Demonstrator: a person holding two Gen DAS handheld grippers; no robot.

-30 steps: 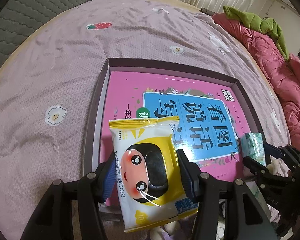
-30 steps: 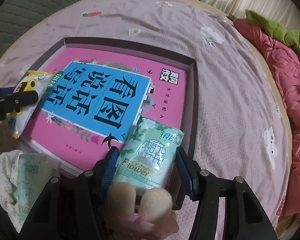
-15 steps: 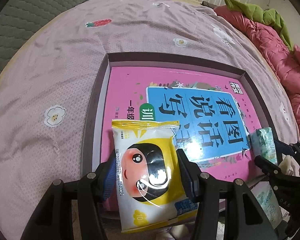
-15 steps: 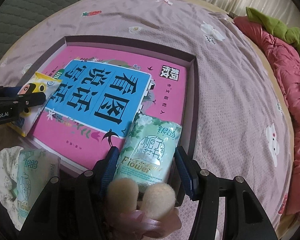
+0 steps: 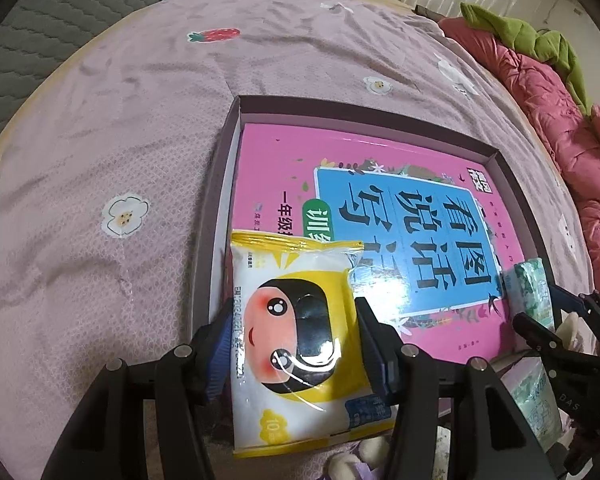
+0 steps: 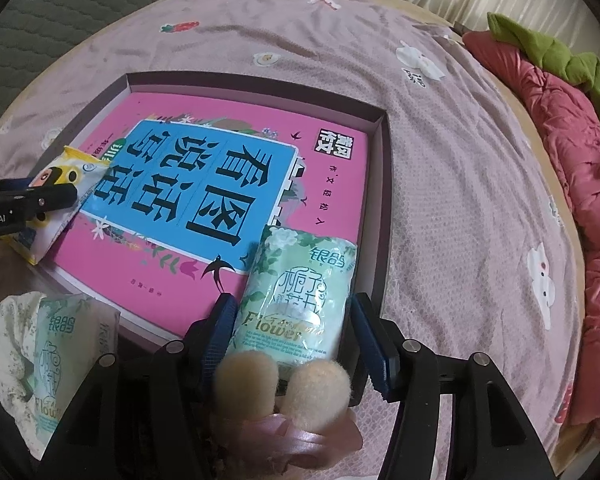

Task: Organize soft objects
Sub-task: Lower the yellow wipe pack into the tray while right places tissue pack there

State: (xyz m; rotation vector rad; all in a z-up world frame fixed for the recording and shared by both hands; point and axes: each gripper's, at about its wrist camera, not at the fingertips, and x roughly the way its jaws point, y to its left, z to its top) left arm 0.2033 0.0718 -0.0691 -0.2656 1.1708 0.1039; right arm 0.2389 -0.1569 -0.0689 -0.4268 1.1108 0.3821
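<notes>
The left claw [image 5: 296, 344] holds the yellow wipes pack [image 5: 296, 344] over the near corner of the box [image 5: 236, 128] on the bed, the right claw [image 6: 292, 324] has just opened and let go of the green tissue pack [image 6: 296, 300] in the box, and another tissue pack [image 6: 68, 352] waits outside.

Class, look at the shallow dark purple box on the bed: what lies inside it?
Inside the dark purple box lies a pink and blue book, which hides the box's floor. A yellow wipes packet and green tissue pack overlap the book's near corners.
</notes>
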